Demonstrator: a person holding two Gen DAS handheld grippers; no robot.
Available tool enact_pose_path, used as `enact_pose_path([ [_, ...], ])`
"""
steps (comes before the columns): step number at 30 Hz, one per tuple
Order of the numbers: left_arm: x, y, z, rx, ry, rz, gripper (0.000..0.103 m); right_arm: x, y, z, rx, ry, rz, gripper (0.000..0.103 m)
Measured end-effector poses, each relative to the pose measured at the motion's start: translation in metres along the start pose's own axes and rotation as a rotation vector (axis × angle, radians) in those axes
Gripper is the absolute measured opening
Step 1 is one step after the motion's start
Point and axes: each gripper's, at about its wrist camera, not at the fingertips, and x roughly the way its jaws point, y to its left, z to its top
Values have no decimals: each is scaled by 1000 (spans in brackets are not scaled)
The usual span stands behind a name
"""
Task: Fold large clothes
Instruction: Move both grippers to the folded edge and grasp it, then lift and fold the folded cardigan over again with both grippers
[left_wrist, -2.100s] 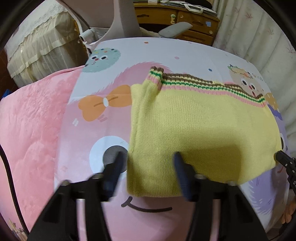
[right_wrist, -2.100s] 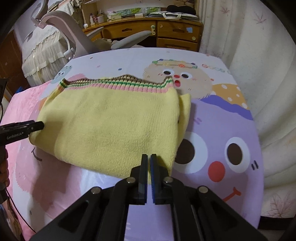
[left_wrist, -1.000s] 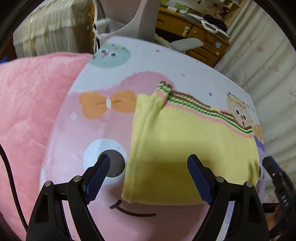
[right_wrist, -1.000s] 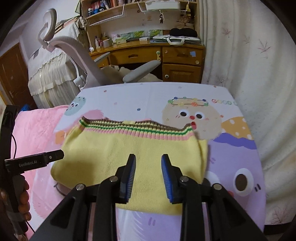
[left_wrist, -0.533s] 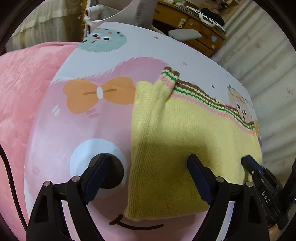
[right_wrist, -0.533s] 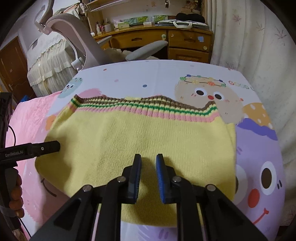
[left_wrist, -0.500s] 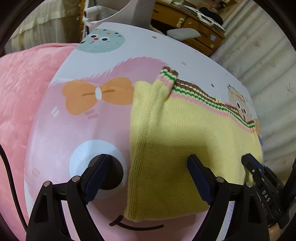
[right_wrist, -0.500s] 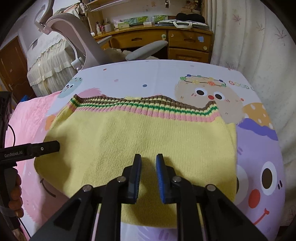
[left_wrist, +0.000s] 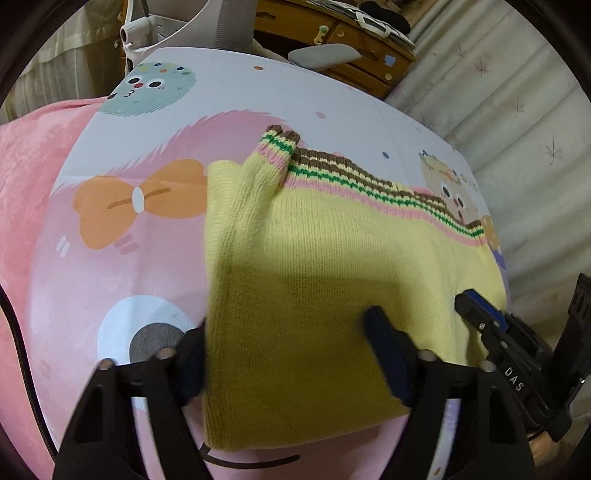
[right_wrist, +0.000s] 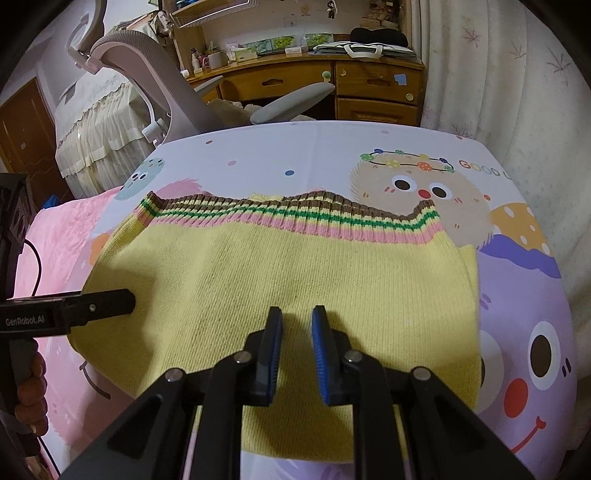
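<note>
A yellow knit sweater (left_wrist: 332, 266) with brown, green and pink striped hem lies folded flat on the cartoon-print bed sheet (left_wrist: 122, 266); it also shows in the right wrist view (right_wrist: 280, 280). My left gripper (left_wrist: 284, 332) is open, its fingers straddling the sweater's near left edge, low over it. My right gripper (right_wrist: 296, 332) is open with a narrow gap, over the sweater's near middle. The right gripper also shows in the left wrist view (left_wrist: 480, 317), and the left gripper's finger in the right wrist view (right_wrist: 99, 304).
A pink blanket (left_wrist: 26, 184) lies at the left of the bed. A grey office chair (right_wrist: 177, 88) and a wooden desk (right_wrist: 369, 88) stand beyond the far edge. Curtains (right_wrist: 509, 92) hang to the right.
My left gripper has dropped lower and closer over the sweater's left edge, its gap a little narrower. My right gripper has opened slightly wider over the sweater's middle.
</note>
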Motion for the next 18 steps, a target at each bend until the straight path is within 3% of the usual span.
enact_pose_path([
  [2,1,7,3,-44,17,-67,41,0,-1,0,6,-1,8,17],
  [3,2,11,4,-81,32,-112,37,0,-1,0,7,-2,10,17],
  [5,1,11,5,-105,33,-105,29,0,-2,0,7,-2,10,17],
  [11,-16,-22,5,-28,-12,71,23,0,0,1,-5,5,7,17],
  [13,-27,-45,4,51,-51,149,23,1,2,1,-25,10,-1,17],
  [18,-49,-94,2,222,-124,237,22,2,4,6,-59,38,-7,17],
])
